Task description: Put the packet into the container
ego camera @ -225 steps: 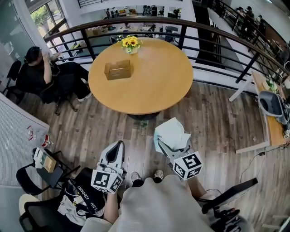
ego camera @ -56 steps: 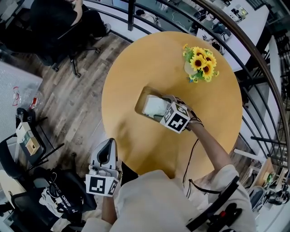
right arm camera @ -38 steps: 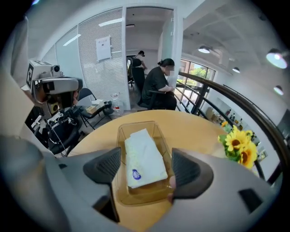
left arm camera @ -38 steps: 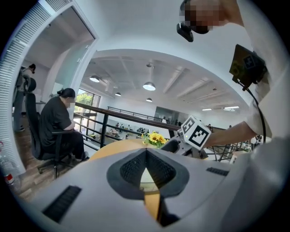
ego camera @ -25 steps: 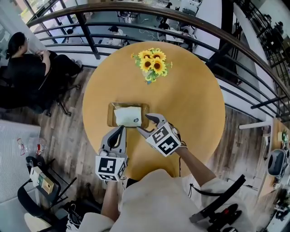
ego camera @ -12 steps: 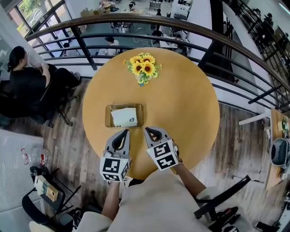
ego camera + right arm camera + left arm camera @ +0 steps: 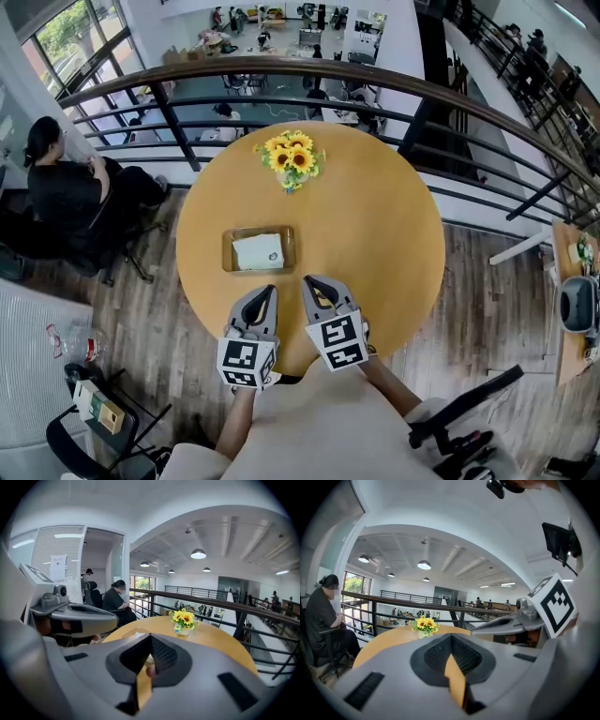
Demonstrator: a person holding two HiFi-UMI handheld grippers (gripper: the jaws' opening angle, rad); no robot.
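The white packet (image 7: 260, 251) lies flat inside the clear tan container (image 7: 231, 253), left of the middle of the round wooden table (image 7: 375, 234). Both grippers hover side by side over the table's near edge, a short way in front of the container. My left gripper (image 7: 269, 292) is shut and holds nothing; its jaws meet in the left gripper view (image 7: 451, 638). To its right, my right gripper (image 7: 310, 281) is also shut and empty (image 7: 150, 640). The container's rim (image 7: 127, 632) peeks over the right gripper's jaws.
A vase of sunflowers (image 7: 291, 160) stands at the table's far side. A dark railing (image 7: 281, 70) curves behind the table. A person in black (image 7: 61, 187) sits at the left. Chairs (image 7: 103, 422) and a bottle (image 7: 70, 347) are on the floor at lower left.
The right gripper set the packet in the container, let go, drew back toward the near edge and shut. The left gripper rose beside it.
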